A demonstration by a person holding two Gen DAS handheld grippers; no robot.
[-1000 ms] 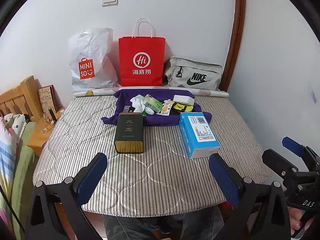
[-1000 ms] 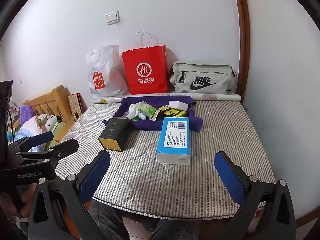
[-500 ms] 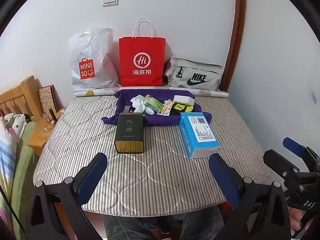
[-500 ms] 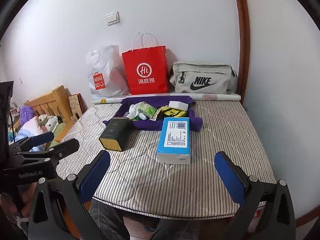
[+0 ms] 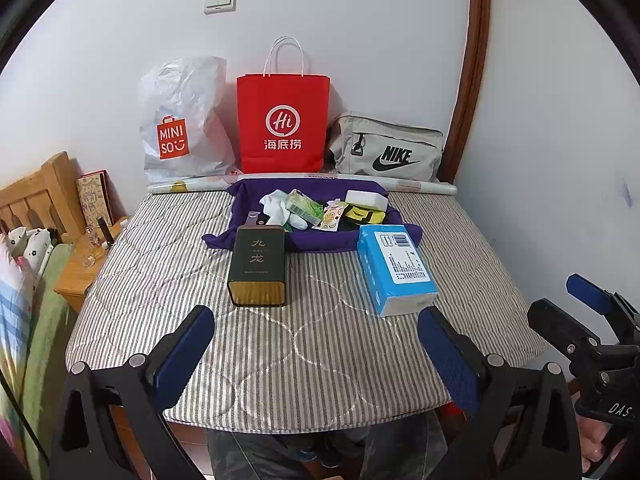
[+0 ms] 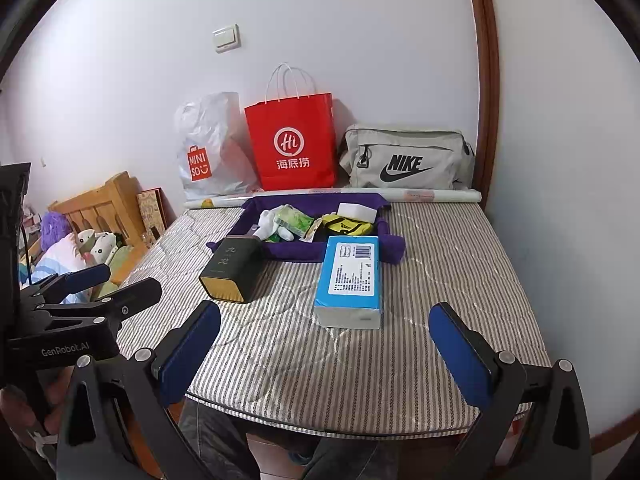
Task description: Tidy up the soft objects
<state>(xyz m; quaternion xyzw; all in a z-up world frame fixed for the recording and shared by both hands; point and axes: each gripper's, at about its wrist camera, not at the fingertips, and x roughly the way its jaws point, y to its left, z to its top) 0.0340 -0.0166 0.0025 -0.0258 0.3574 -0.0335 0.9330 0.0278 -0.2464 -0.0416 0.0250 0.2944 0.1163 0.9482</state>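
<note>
A purple cloth (image 5: 316, 196) (image 6: 320, 204) lies at the back of the striped mattress (image 5: 312, 340) (image 6: 320, 344). On it sit white socks (image 5: 280, 210) (image 6: 270, 220), a green packet (image 5: 306, 206) (image 6: 296, 220), a white sponge block (image 5: 366, 199) (image 6: 357, 212) and a yellow-black item (image 5: 362, 216) (image 6: 344, 226). A dark tin box (image 5: 258, 266) (image 6: 232, 266) and a blue tissue pack (image 5: 394, 268) (image 6: 350, 280) rest in front of the cloth. My left gripper (image 5: 316, 354) and right gripper (image 6: 328, 354) both stand open over the mattress's near edge, holding nothing.
Against the back wall stand a white Miniso bag (image 5: 180, 124), a red paper bag (image 5: 282, 124) and a grey Nike bag (image 5: 390, 152), with a paper roll (image 5: 420, 188) in front. A wooden headboard (image 5: 36, 196) and plush toys (image 6: 96, 244) lie left. A wall closes the right side.
</note>
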